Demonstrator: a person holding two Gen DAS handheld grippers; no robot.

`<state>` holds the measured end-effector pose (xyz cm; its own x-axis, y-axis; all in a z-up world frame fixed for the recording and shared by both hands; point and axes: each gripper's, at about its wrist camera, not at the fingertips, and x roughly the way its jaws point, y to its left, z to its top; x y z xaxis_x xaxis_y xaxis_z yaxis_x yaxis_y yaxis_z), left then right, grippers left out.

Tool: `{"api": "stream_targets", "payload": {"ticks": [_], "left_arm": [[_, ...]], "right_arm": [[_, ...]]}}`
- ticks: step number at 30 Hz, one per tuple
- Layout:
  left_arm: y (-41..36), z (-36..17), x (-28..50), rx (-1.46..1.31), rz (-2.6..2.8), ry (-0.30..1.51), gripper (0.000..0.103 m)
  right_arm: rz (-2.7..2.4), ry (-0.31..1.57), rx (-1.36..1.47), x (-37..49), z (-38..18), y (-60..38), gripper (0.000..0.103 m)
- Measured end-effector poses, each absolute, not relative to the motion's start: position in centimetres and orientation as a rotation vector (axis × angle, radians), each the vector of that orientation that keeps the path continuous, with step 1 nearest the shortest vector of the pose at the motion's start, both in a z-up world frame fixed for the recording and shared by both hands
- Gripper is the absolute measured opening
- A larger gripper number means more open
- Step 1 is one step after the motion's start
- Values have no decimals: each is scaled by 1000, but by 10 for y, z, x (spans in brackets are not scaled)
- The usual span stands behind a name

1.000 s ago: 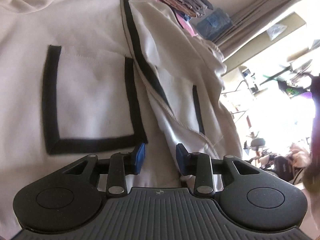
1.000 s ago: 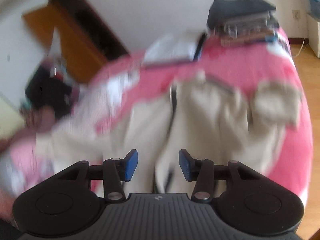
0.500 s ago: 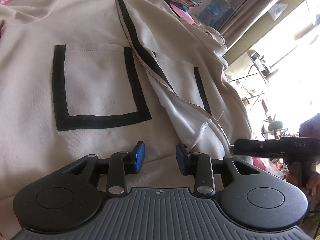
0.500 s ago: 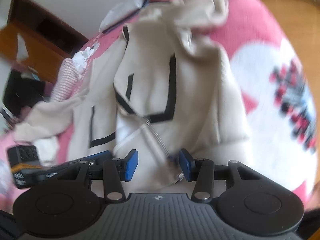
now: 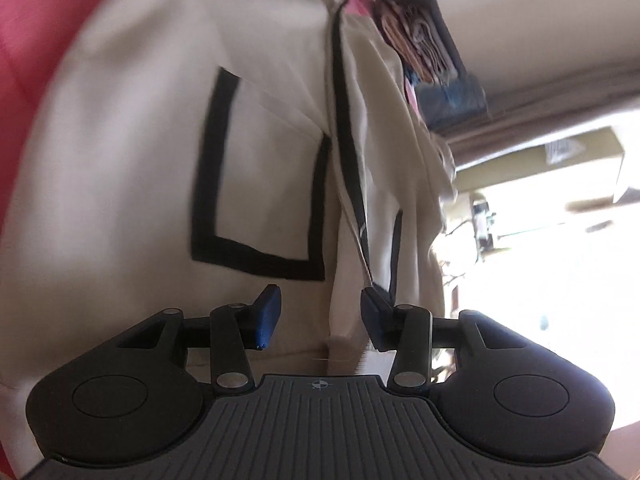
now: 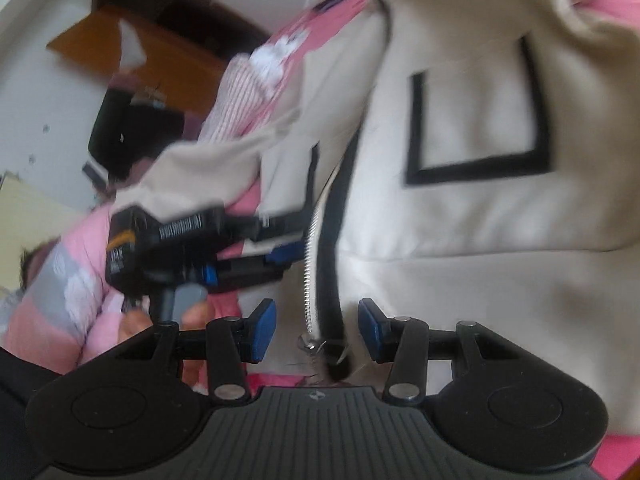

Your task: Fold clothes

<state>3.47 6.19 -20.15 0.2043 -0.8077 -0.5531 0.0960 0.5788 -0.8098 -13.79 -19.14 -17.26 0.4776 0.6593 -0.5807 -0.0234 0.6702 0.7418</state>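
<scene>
Your left gripper point(image 5: 320, 322) is released, its blue pads wide apart over the hem of the cream zip-up jacket with black-trimmed patch pockets point(image 5: 140, 160), gripping nothing. Your right gripper point(image 6: 317, 330) is likewise spread, with the jacket's metal zipper point(image 6: 309, 264) and its black front band running down between the fingers; whether either pad touches the cloth cannot be told through the blur.

Both views are smeared by motion. From the left wrist, the jacket's lower hem disappears under the gripper body, and the window side is washed out white. From the right wrist, your left gripper shows side-on at the jacket's left front edge, with part of your hand point(image 6: 192, 320) below it, half hidden behind the right gripper's finger.

The jacket lies front up and unzipped on the pink patterned bed cover point(image 6: 92, 292). Pink cover lies bare to the jacket's left and lower right. A stack of folded clothes point(image 5: 420, 28) sits at the bed's far end, beyond the collar.
</scene>
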Motion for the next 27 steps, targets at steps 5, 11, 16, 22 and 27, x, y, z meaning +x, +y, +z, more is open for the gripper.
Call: {"api": "stream_targets", "payload": {"ticks": [5,11,16,22,27], "left_arm": [[61,-207,36,-694,-705,1228,44],[61,-206,33,-649,-744,1230,44],[79,-208,31,-786,-740,1218,46],[63,-203,26,-714,-746,1226,48],[39,-192,16,-509,-753,1203,48]], "right_arm": [[504,1069,634,-137,-177,-166,49],[340,1034,767,-181,-163,-225,49],[89,985,934,-231,-165,-282,49],[-57,893,1118,-257,-175,-310,49],[-144,820,1156,-265,-176,-323,49]]}}
